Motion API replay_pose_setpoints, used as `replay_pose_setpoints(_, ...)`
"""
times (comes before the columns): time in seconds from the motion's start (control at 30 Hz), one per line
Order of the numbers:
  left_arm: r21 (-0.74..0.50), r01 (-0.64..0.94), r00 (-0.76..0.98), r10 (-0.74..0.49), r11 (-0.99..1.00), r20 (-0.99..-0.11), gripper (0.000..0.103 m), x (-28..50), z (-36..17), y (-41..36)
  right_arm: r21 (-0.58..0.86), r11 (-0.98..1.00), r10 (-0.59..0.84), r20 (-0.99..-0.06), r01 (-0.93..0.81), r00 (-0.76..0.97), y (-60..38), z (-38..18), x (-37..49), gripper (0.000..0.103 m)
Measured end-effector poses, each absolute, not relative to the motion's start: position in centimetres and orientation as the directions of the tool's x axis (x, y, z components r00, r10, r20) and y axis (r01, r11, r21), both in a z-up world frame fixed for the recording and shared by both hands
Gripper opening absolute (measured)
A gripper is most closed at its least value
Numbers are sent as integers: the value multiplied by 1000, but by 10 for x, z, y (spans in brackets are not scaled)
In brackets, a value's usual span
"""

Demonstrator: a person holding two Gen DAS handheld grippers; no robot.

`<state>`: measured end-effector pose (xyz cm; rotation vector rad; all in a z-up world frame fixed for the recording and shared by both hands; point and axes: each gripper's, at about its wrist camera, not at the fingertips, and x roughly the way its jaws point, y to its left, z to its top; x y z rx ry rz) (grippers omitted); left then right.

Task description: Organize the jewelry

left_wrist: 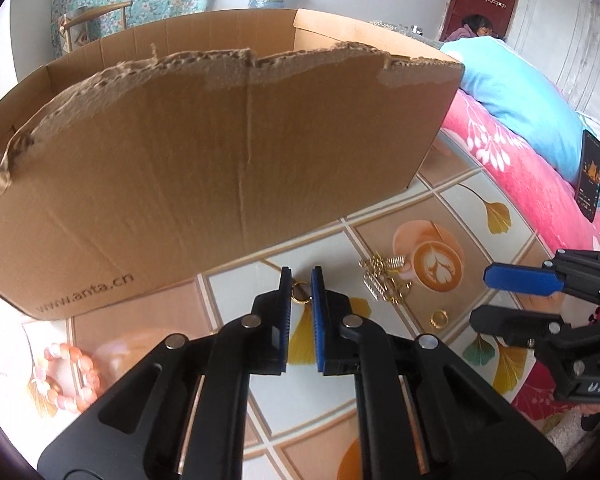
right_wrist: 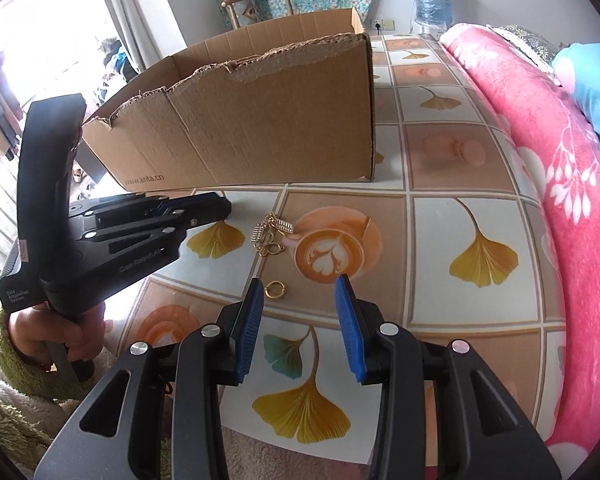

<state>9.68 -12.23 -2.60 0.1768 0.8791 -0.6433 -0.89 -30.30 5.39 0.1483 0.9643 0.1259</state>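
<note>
A gold ring (left_wrist: pixel 301 293) was clamped in the left hand-held gripper (left_wrist: pixel 301 286); the right hand-held gripper (right_wrist: pixel 300 294) was held apart, empty, above the tabletop (right_wrist: pixel 440 240).

Black tool (right_wrist: pixel 300 292) (blue pads), green sleeve (right_wrist: pixel 8 344)

Torn matt cardboard box (left_wrist: pixel 180 152), rough fibrous edge; glossy printed tablecloth (right_wrist: pixel 440 216); shiny gold metal ring (right_wrist: pixel 275 290); ribbed blue pads (right_wrist: pixel 252 328) on matt black plastic; fluffy pink blanket (right_wrist: pixel 560 184).

Gold ring (left_wrist: pixel 301 293) half hidden between left tongs (left_wrist: pixel 301 285); earring pile (left_wrist: pixel 385 279) details too small.
</note>
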Motion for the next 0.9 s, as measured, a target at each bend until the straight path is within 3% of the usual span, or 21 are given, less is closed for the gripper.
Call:
replay_pose_setpoints(0.27,-127,569,473,-449,813,-758,9,82,-27,-103,153,987,150,-824,-39,547,-308,51,-12,37)
replay_pose_setpoints(0.4,-129,561,473,-444,818,-761,8,78,-27,-97,139,989,139,-814,-43,563,-313,53,-18,48)
replay_pose_setpoints(0.83,-140,537,483,-439,832,-757,8,71,-27,-90,100,987,151,-820,-123,552,-284,47,-2,48)
replay_pose_setpoints(0.9,-144,536,483,-442,832,-756,8,71,-27,-89,73,990,127,-829,-120,544,-279,42,1,43)
